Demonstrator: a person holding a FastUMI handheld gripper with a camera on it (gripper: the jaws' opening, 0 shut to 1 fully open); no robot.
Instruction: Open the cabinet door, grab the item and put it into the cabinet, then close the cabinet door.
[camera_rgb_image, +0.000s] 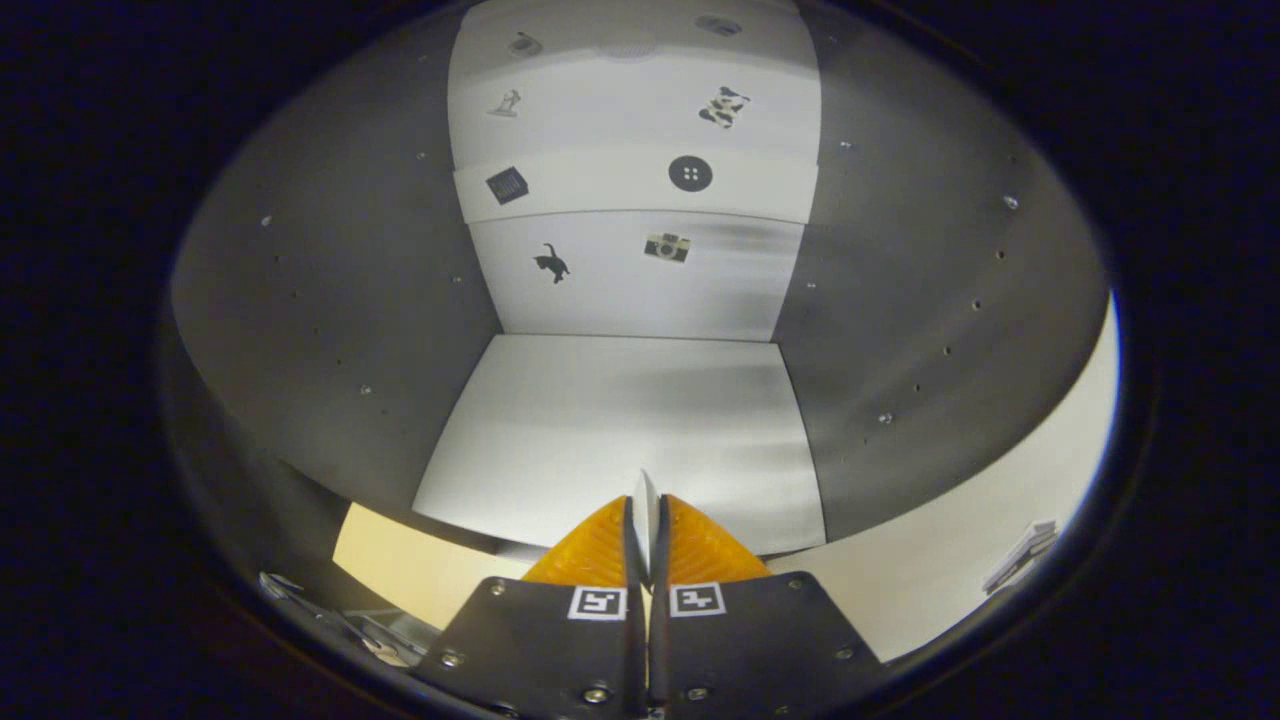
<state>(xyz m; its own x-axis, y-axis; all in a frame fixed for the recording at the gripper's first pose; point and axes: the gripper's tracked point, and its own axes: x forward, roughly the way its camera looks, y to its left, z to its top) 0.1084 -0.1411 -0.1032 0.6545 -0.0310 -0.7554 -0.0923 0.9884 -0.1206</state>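
The claw (646, 520) points into the open cabinet (330, 330), its two orange ribbed fingers (598, 548) drawn close together with only a narrow gap between them. In that gap stands a thin, flat white item (646, 505), seen edge-on; its upper tip rises just above the fingertips. Both fingers lie against its faces, so the claw is pinching the item. The item sits at the front edge of the cabinet floor (620, 430), a white panel extending directly ahead of the claw. Beyond the floor, the white back panel (640, 290) carries small stickers: a black cat (551, 263) and a camera (667, 247). Above these a white shelf edge (620, 180) bears a dark square sticker (507, 185) and a round black button sticker (690, 173); further stickers higher up are too small to identify with certainty. To either side of the claw the grey cabinet side walls (920, 330) show rows of small holes and studs. Below and to the right of the fingers a pale counter (950, 570) surface is visible, with a small stack of flat white objects (1022, 555) lying on it well apart from the claw. The position of the cabinet door cannot be determined.
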